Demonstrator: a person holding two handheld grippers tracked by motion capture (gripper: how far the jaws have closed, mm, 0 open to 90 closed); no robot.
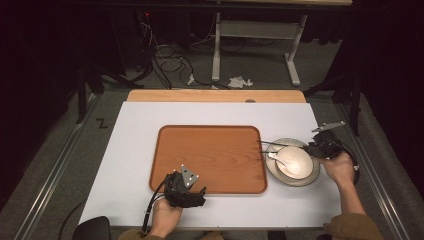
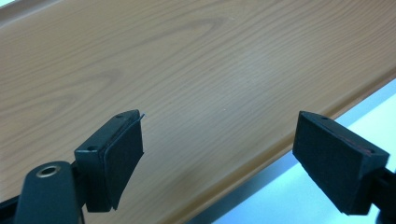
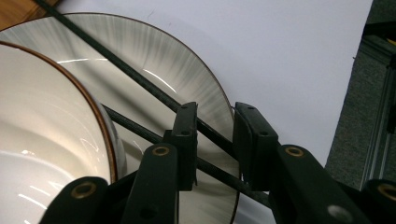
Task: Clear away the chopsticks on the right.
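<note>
A grey-streaked plate [image 1: 311, 178] [image 3: 163, 56] sits right of a wooden tray [image 1: 210, 150] [image 2: 187, 56]. On the plate stands a white bowl [image 1: 299, 161] [image 3: 46, 140] with a white spoon [image 1: 275, 157] in it. Two black chopsticks [image 1: 270, 143] [image 3: 140, 79] lie across the plate's far side. My right gripper [image 1: 312, 147] [image 3: 215, 116] straddles both chopsticks at the plate's right rim; its jaws stand narrow, with a gap still showing beside the sticks. Over the tray's near edge, my left gripper [image 1: 202, 194] [image 2: 219, 135] is open and holds nothing.
The tray and plate rest on a white table top [image 1: 150, 115] with a wooden strip [image 1: 215, 96] along its far edge. Beyond it on the floor are a desk frame [image 1: 216, 50], cables [image 1: 167, 62] and crumpled paper [image 1: 239, 81].
</note>
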